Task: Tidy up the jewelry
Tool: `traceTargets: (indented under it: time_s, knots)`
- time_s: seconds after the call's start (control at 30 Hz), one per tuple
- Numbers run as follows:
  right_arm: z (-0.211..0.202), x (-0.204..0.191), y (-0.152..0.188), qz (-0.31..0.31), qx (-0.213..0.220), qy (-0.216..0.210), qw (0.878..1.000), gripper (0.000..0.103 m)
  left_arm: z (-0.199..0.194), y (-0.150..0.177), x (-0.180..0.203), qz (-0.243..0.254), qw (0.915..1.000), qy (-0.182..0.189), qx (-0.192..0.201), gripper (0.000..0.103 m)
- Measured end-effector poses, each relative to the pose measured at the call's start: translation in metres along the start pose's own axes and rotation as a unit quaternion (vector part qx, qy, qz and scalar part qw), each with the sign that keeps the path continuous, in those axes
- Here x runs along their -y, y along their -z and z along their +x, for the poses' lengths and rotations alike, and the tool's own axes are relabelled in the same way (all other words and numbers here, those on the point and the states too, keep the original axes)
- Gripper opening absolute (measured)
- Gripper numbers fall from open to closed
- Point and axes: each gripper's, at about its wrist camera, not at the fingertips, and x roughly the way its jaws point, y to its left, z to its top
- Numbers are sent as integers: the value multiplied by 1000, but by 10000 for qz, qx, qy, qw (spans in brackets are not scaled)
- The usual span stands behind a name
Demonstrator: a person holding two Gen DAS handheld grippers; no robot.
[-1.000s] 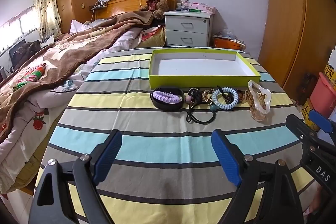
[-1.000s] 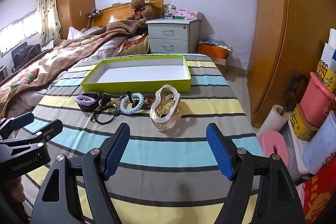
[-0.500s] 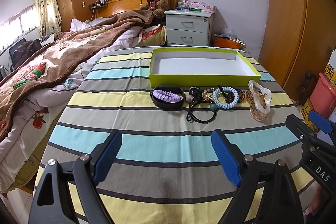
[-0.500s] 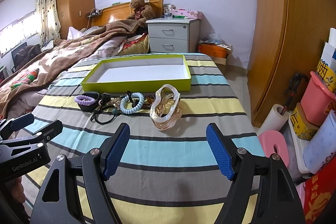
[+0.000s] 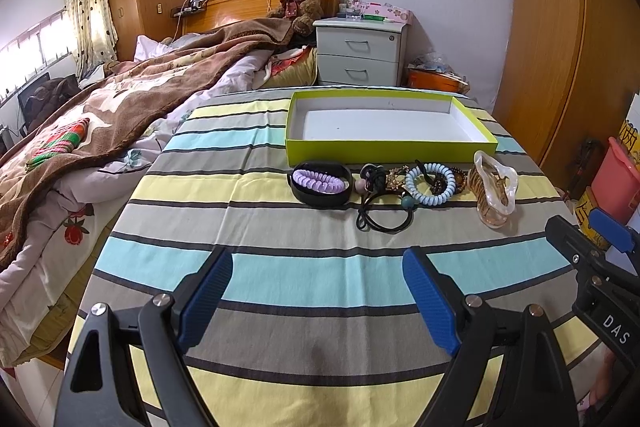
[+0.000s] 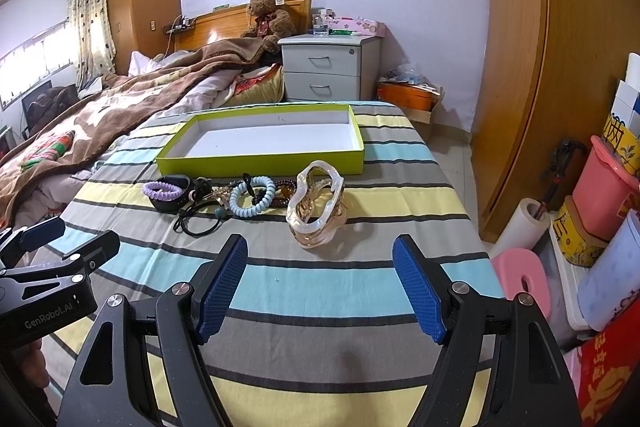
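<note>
A row of jewelry lies on the striped tablecloth in front of a shallow lime-green tray [image 5: 390, 149] [image 6: 260, 163] with a white, empty floor. From left: a purple coil tie [image 5: 318, 182] [image 6: 162, 191] inside a black band, black elastic ties [image 5: 382, 219] [image 6: 196, 223], a light-blue coil tie [image 5: 430, 183] [image 6: 253, 198] over beaded pieces, and a clear amber hair claw [image 5: 495, 193] [image 6: 318, 209]. My left gripper [image 5: 318, 297] hovers open well short of the row. My right gripper [image 6: 320, 281] is open too, just short of the hair claw. Neither holds anything.
A bed with a brown blanket [image 5: 100, 115] borders the table's left side. A grey nightstand [image 5: 360, 53] and a teddy bear [image 5: 296, 1] stand behind. A wooden wardrobe [image 6: 552, 67], pink bin [image 6: 604, 183], paper roll [image 6: 520, 223] and pink stool [image 6: 524, 279] crowd the right.
</note>
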Motion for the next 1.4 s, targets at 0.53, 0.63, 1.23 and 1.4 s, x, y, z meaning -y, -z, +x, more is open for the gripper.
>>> traceTargets:
  time_s: [0.53,0.63,1.23,1.4]
  knots:
    - [0,0,0,7,-2,-5,10000,75,-1,1,-1,-21,10000,-4,-39,88]
    - [0,0,0,6,3,-2,10000,75,-1,2,-1,-20,10000,-3,-41,88]
    - [1,-1,1,18,-26,2,10000,75,-1,2,-3,-26,10000,3,-52,88]
    - [3,-1,2,30,-60,2,10000,75,1,3,-3,-17,9999,-8,-102,88]
